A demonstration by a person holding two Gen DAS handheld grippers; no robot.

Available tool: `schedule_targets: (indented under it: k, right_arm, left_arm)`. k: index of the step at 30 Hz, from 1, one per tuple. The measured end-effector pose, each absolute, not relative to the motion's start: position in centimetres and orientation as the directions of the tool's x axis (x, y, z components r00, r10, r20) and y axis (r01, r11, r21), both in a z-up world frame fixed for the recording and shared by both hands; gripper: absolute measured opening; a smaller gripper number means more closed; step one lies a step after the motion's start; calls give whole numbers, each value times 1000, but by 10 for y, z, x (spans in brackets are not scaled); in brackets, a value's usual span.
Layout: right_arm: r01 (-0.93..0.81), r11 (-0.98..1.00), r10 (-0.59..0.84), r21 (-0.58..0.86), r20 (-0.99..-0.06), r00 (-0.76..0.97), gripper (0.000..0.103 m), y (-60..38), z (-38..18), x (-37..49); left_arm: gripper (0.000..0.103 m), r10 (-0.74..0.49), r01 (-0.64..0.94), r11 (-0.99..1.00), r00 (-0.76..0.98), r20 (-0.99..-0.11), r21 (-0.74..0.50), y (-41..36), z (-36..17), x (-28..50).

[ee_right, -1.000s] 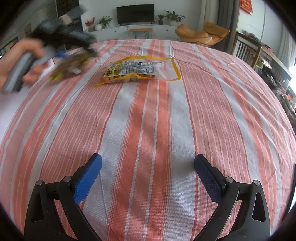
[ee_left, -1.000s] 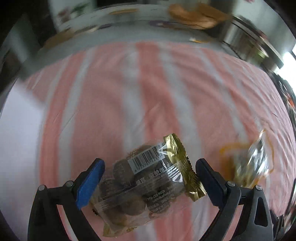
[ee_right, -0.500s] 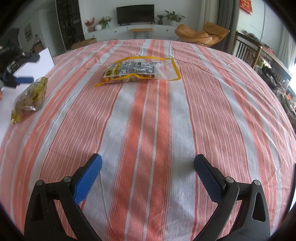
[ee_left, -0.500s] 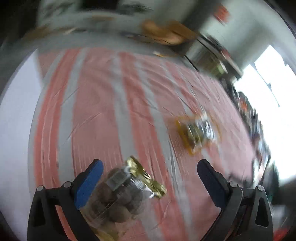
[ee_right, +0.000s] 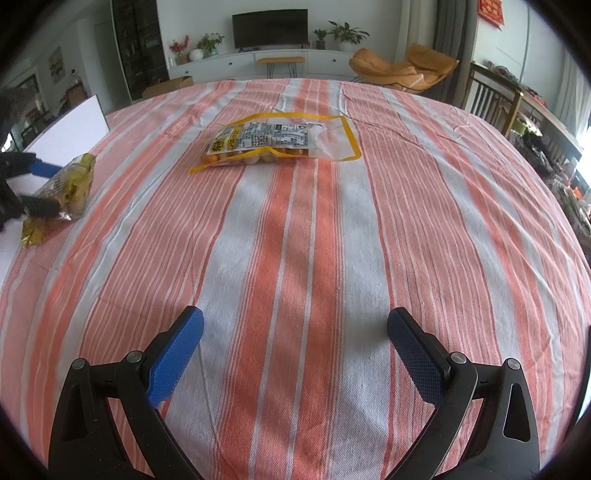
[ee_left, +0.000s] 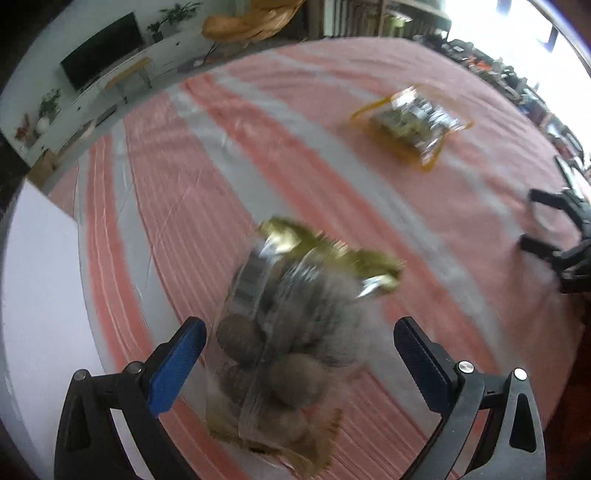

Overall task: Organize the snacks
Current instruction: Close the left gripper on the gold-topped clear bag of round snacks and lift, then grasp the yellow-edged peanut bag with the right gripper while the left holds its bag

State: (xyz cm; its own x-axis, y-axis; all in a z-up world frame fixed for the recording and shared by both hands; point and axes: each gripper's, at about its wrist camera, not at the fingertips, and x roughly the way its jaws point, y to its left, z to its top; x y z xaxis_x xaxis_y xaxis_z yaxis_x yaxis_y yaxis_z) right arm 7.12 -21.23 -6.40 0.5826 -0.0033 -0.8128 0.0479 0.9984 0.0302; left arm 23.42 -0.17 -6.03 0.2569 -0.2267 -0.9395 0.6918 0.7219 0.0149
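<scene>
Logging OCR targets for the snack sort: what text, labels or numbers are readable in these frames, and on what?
Nothing reads cleanly.
Yellow-edged snack bag: large dark characters on a yellow panel and a block of fine print, too small to read.
Gold-ended snack packet: label motion-blurred in the left wrist view, unreadable; in the right wrist view it is too small.
Red wall hanging: gold characters, too small to read.

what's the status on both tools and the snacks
Left tool open around gold-edged snack bag. Right tool open, empty. Yellow-edged snack pack flat mid-table, path clear.
</scene>
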Motion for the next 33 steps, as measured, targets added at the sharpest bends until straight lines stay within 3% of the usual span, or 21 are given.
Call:
schedule_targets:
  k: [2, 10, 13, 20, 33]
  right_arm:
    - [48, 998, -3, 30, -813, 582, 101, -212, -64, 71]
    - [49, 998, -4, 30, -813, 582, 101, -212, -64, 71]
    - [49, 998, -4, 30, -813, 582, 101, -212, -64, 71]
    - [50, 998, -5, 29, -813, 582, 101, -212, -64, 71]
    - [52, 998, -7, 28, -814, 581, 101, -212, -64, 71]
  left_arm:
    - [102, -179, 638, 769, 284, -942, 47, 3, -72, 243]
    - [103, -152, 217, 974, 429, -890, -62, 46, -81, 272]
    - [103, -100, 210, 978, 471, -876, 1, 39, -85, 267]
    - [103, -111, 188, 982, 553, -826, -6, 44, -88, 254]
    - [103, -109, 187, 982, 554, -826, -4, 41, -85, 254]
